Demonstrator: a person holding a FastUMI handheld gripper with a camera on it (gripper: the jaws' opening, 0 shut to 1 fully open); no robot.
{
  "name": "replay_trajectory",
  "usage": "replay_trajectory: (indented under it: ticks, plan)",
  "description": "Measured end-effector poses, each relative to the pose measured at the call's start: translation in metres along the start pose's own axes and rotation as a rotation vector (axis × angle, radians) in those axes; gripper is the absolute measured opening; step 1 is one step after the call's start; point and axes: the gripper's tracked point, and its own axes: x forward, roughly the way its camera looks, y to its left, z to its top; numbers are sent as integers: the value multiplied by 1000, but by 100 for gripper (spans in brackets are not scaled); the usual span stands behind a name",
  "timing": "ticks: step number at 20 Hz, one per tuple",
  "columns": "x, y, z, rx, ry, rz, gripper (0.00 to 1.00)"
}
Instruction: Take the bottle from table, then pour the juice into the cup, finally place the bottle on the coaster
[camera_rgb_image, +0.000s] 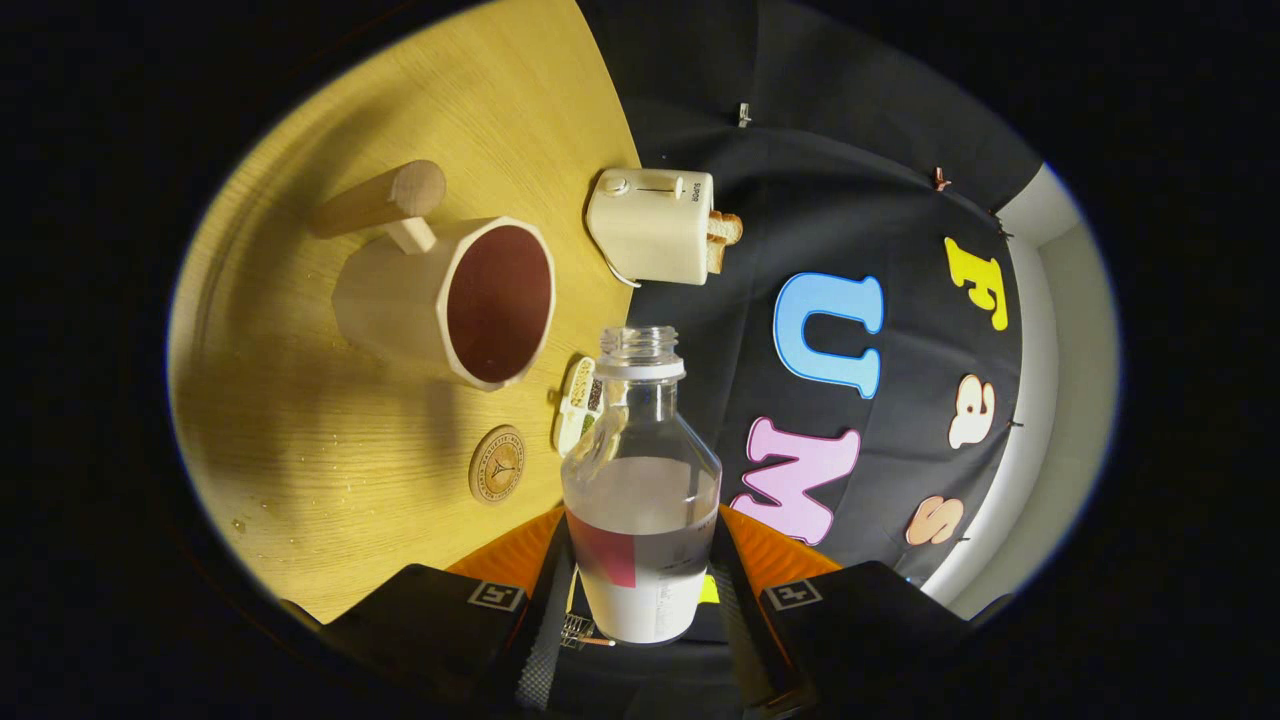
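Wooden table (330, 470); bottle (642, 500) neck toward cup (450, 300)

- One tool (640, 575), low in the middle of the frame, with two fingers (545, 560), one pressed to each side of the bottle.
- One bottle (640, 480), clear, cap off, partly filled with a pale liquid, at the lower centre.
- One cup (445, 300), wooden with a dark inside and a peg-like handle, at the upper left.
- One coaster (497, 464), round, at the lower left of centre.
- One toaster (655, 225), cream, at the upper centre, with one slice of bread (724, 240) sticking out of it.
- One small pale item (580, 400) between coaster and bottle; its kind is unclear.
- One tabletop (320, 480), light wood.
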Motion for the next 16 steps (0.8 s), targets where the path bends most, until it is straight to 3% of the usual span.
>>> replay_trajectory:
  ticks: [16]
  plan:
    - [1, 7, -9, -76, 24, 20, 71]
